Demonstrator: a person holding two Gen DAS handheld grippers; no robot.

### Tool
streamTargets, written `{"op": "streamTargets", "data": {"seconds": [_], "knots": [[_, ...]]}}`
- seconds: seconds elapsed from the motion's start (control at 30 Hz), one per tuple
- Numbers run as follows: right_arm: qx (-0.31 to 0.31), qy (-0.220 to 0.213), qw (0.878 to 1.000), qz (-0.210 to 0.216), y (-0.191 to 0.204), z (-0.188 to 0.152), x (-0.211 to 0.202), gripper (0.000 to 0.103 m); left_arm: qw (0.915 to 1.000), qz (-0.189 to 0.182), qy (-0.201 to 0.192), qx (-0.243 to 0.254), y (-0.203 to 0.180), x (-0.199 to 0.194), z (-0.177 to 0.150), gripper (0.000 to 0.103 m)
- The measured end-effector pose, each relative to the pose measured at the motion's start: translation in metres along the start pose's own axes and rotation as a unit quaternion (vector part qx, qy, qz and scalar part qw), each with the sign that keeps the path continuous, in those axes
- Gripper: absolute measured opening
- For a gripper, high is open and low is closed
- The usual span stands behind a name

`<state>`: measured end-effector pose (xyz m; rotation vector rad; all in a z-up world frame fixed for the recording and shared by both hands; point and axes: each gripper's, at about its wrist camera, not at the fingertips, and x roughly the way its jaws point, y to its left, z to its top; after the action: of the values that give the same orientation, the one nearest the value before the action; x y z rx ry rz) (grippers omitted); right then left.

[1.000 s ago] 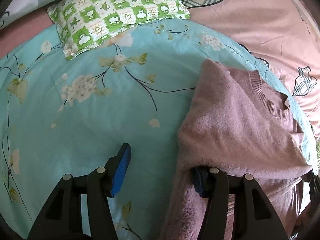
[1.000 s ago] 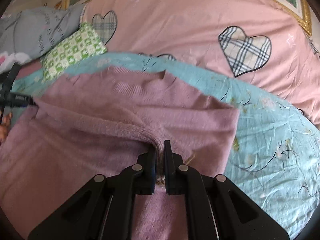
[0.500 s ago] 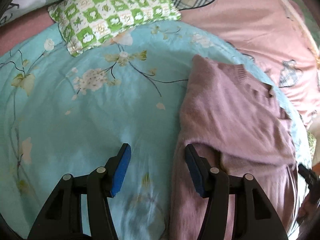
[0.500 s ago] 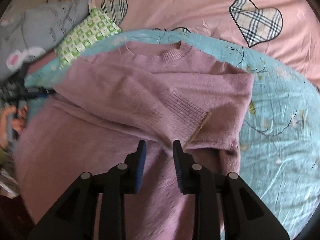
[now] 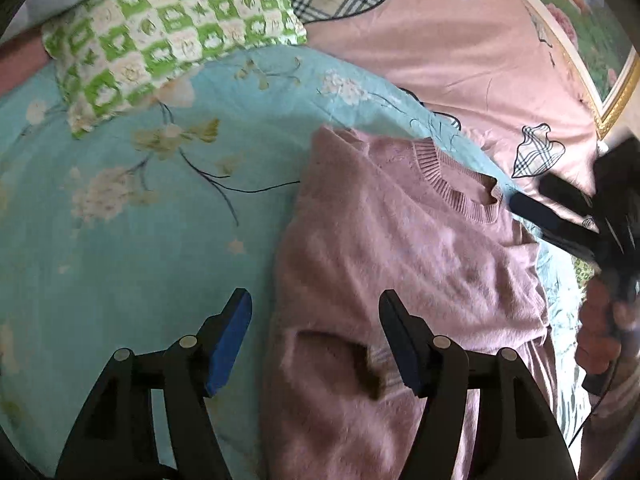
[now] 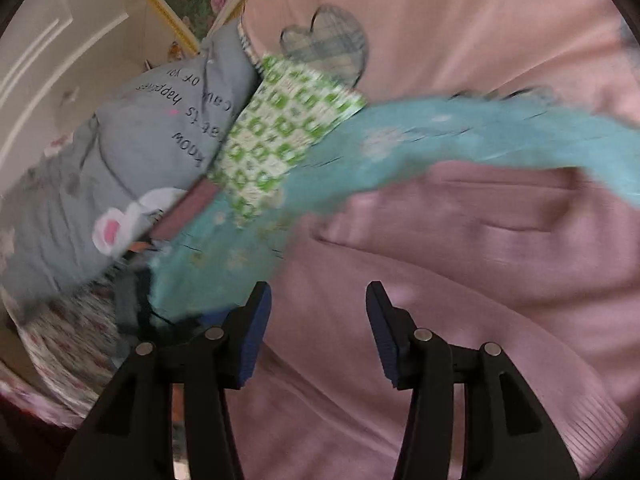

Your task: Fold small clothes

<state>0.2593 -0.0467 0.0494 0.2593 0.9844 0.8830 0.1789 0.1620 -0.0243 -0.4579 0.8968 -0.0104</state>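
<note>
Your left gripper (image 5: 316,340) sits at the bottom of the left wrist view with its jaws wide apart and nothing between them. The left blue pad (image 5: 228,344) hangs over the turquoise floral sheet (image 5: 132,248); the right pad is over the sweater's left edge. The mauve knit sweater (image 5: 400,264) fills the lower right of that frame, lying on the turquoise sheet with its ribbed collar (image 5: 456,192) toward the upper right. A fold near the bottom centre leaves a dark pocket in the fabric.

Your right gripper (image 6: 318,332) is also spread wide and grips nothing. In the right wrist view it hovers at the bottom centre above the sweater (image 6: 440,280), which covers the lower right of that blurred frame. The same gripper shows as a dark smeared shape at the right edge of the left wrist view (image 5: 560,216).

A green and white checked pillow (image 5: 168,32) lies at the upper left of the left wrist view. Behind it is a pink bedspread (image 5: 460,60) with plaid patches. In the right wrist view a grey pillow (image 6: 160,128) at centre left carries upside-down print; the words "know" and "happiness" can be made out, the rest is too blurred.
</note>
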Motion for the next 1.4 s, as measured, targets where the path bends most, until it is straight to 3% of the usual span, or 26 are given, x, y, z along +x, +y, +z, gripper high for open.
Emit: {"op": "streamTargets", "data": {"seconds": [0.2, 0.4, 0.5, 0.53, 0.57, 0.6, 0.67, 0.7, 0.77, 0.83, 0.9, 0.97, 1.0, 1.07, 1.1, 1.2, 1.23, 1.27, 1.4], "knots": [[0.071, 0.064, 0.995, 0.009, -0.013, 0.043, 0.086, 0.051, 0.9998, -0.012, 0.019, -0.003, 0.005, 0.021, 0.005, 0.067], [0.079, 0.122, 0.989, -0.001, -0.017, 0.055, 0.147, 0.051, 0.9993, -0.030, 0.019, -0.009, 0.011, 0.030, 0.001, 0.069], [0.089, 0.131, 0.987, -0.010, -0.023, 0.053, 0.170, 0.050, 0.9997, -0.019, 0.016, 0.007, 0.006, 0.032, -0.002, 0.067], [0.096, 0.127, 0.987, -0.003, -0.025, 0.054, 0.175, 0.041, 0.9997, -0.012, 0.014, 0.014, 0.004, 0.032, -0.002, 0.056], [0.100, 0.125, 0.987, 0.000, -0.026, 0.055, 0.180, 0.013, 0.9996, -0.009, 0.015, 0.023, 0.001, 0.033, -0.003, 0.024], [0.094, 0.128, 0.987, -0.009, -0.024, 0.056, 0.186, 0.008, 0.9992, -0.015, 0.020, 0.030, -0.002, 0.035, -0.004, 0.012], [0.066, 0.114, 0.991, -0.015, -0.013, 0.061, 0.191, 0.007, 0.9992, -0.003, 0.002, 0.041, -0.006, 0.028, -0.005, 0.012], [0.051, 0.095, 0.994, 0.004, -0.005, 0.065, 0.188, 0.007, 0.9985, 0.005, -0.023, 0.050, -0.009, 0.017, -0.006, 0.012], [0.030, 0.053, 0.997, 0.052, 0.011, 0.072, 0.180, 0.006, 0.9980, 0.002, -0.040, 0.049, -0.007, 0.006, -0.007, 0.013], [0.028, 0.023, 0.996, 0.078, 0.018, 0.079, 0.176, 0.005, 0.9993, -0.008, -0.016, 0.033, 0.001, 0.011, -0.008, 0.014], [0.043, 0.040, 0.997, 0.045, 0.013, 0.082, 0.185, 0.006, 0.9996, 0.009, 0.013, 0.022, 0.010, 0.022, -0.011, 0.018], [0.063, 0.070, 0.995, 0.014, 0.003, 0.079, 0.191, 0.007, 0.9998, -0.006, 0.019, 0.010, 0.016, 0.021, -0.011, 0.022], [0.066, 0.064, 0.996, 0.014, 0.000, 0.077, 0.185, 0.007, 0.9998, -0.009, 0.019, 0.006, 0.019, 0.017, -0.010, 0.026], [0.063, 0.040, 0.997, 0.022, -0.003, 0.073, 0.163, 0.009, 0.9998, 0.000, 0.015, 0.010, 0.021, 0.011, -0.009, 0.044], [0.063, 0.034, 0.997, 0.017, -0.006, 0.070, 0.150, 0.011, 0.9998, 0.008, 0.013, 0.011, 0.023, 0.006, -0.010, 0.047], [0.055, 0.008, 0.998, -0.002, -0.014, 0.056, 0.100, 0.035, 0.9999, 0.011, 0.010, 0.002, 0.036, 0.000, -0.002, 0.054], [0.052, 0.000, 0.999, -0.012, -0.016, 0.050, 0.084, 0.051, 0.9999, 0.012, 0.009, -0.001, 0.040, -0.004, 0.000, 0.057], [0.047, -0.009, 0.999, -0.019, -0.019, 0.043, 0.066, 0.059, 0.9999, 0.013, 0.006, -0.005, 0.044, -0.008, 0.003, 0.058], [0.059, -0.062, 0.994, -0.070, -0.046, 0.006, -0.015, 0.059, 0.9998, 0.010, 0.002, -0.017, 0.051, -0.009, 0.026, 0.066]]}}
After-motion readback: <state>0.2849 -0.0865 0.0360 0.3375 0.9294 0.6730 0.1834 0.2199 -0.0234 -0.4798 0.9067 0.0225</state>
